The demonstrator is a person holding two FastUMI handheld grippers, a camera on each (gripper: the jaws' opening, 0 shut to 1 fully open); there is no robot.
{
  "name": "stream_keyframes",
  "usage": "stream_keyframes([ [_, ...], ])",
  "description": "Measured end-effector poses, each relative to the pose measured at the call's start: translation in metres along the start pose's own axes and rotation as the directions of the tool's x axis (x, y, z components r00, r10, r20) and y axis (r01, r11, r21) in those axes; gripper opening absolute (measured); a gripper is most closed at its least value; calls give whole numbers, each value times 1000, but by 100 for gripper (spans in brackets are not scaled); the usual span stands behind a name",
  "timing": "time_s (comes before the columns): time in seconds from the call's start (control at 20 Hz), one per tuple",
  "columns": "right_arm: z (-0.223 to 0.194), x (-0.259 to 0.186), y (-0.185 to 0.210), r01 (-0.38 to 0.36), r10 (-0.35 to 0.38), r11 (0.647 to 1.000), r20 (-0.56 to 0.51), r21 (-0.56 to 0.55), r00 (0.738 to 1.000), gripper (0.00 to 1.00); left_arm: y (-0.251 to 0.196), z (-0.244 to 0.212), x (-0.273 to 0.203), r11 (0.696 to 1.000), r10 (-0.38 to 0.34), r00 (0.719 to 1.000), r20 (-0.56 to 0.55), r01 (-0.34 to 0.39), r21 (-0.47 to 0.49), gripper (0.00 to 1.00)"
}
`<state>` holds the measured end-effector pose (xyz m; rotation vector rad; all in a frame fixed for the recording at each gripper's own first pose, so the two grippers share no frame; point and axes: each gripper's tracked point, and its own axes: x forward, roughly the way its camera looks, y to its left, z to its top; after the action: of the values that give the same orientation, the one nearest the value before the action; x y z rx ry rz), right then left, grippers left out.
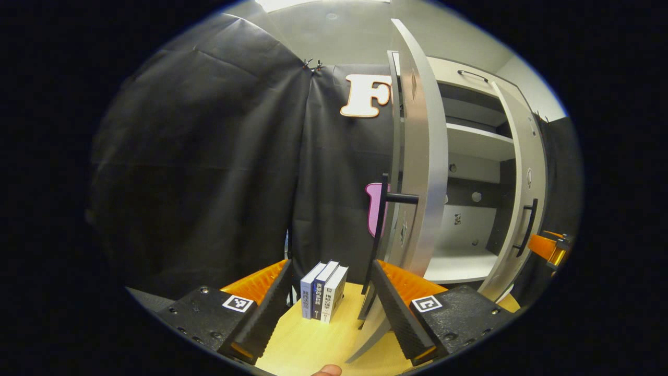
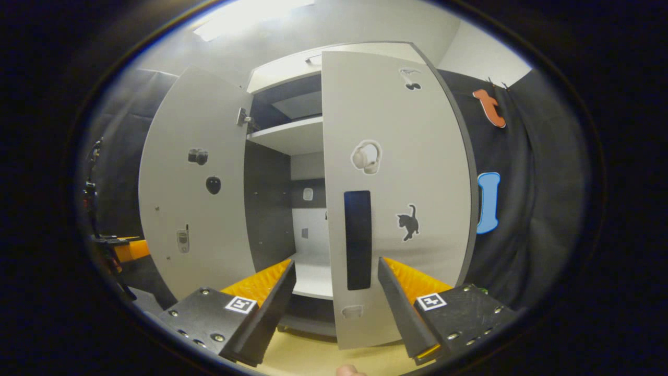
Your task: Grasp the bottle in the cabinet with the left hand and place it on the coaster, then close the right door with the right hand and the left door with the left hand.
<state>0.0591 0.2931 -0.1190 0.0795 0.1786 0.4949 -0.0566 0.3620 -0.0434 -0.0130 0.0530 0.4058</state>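
In the left gripper view our left gripper (image 1: 329, 308) sits low in the frame, fingers spread wide with nothing between them. Through the gap, lower centre, we see three books (image 1: 323, 297) standing upright together on the wooden tabletop (image 1: 308, 344). Just right of centre, the left door (image 1: 422, 172) stands edge-on to us, its black handle (image 1: 383, 230) sticking out toward the left, close above our right-hand finger. Beyond it, right of centre, the cabinet (image 1: 469, 209) is open, white shelves showing. The right door (image 1: 524, 209) angles in at the far right, and past its edge an orange gripper (image 1: 548, 248) peeks in.

Over in the right gripper view, our right gripper (image 2: 336, 308) is also wide open, holding nothing. The right door (image 2: 396, 198) faces us in the centre, partly swung, its dark handle (image 2: 358, 240) directly above the gap between the fingers. The left door (image 2: 193, 188) stands open at the left, and between the two doors we look into the cabinet (image 2: 297, 209).

The bottle and coaster: we cannot tell where they are from here.
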Motion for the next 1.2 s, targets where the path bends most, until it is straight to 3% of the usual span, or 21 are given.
stream_keyframes([
  [0.5,-11,6,10,-10,10,1000,-21,5,1000,96,-16,-6,5,997,-72,996,-44,72,10,89],
  [0.55,-11,6,10,-9,9,1000,-21,6,1000,96,-21,-6,4,997,-82,996,-46,82,2,93],
  [0.6,-10,5,9,-8,8,1000,-21,6,1000,96,-27,-5,2,996,-93,994,-49,93,-6,90],
  [1.2,-12,-17,-17,33,-32,999,-31,31,999,96,-84,-12,2,978,-207,977,-50,206,-27,94],
])
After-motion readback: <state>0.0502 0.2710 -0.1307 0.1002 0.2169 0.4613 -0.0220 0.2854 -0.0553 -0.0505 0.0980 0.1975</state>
